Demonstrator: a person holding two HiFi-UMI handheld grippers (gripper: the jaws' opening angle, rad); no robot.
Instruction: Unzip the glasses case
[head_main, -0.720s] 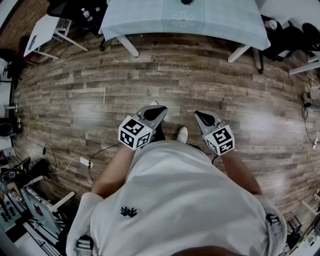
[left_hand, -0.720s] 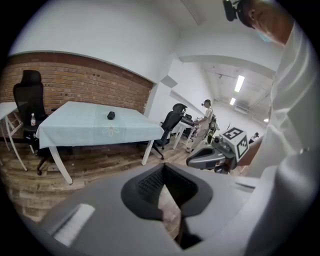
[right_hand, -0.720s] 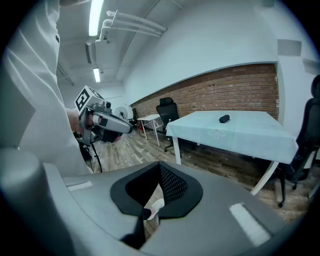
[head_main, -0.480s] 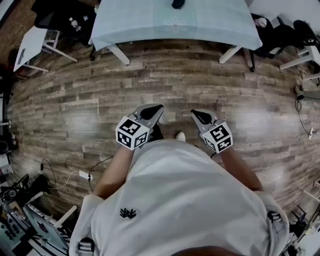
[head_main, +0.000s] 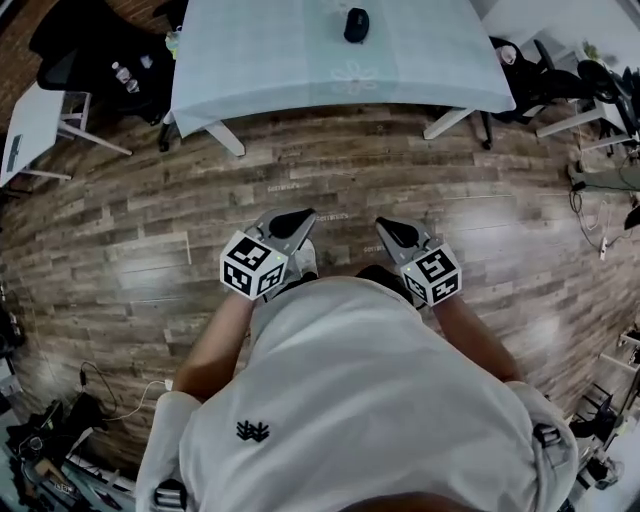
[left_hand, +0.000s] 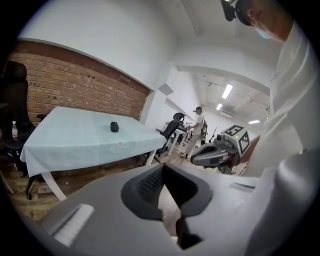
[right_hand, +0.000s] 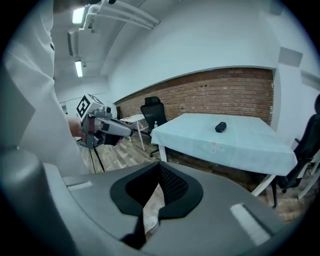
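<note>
Wood-plank floor (head_main: 130, 220) stretches between the person and the far surface (head_main: 260, 60), where the black glasses case (head_main: 356, 25) lies on pale blue cloth. The left tongs (head_main: 303, 214) and right tongs (head_main: 384, 226) hang just in front of the white shirt (head_main: 350, 400), well apart from the case, each with tips together on nothing.

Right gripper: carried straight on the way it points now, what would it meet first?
The right gripper would probably meet the cloth-covered table first, near its front edge; only wood floor shows between them. Depth is hard to judge.
</note>
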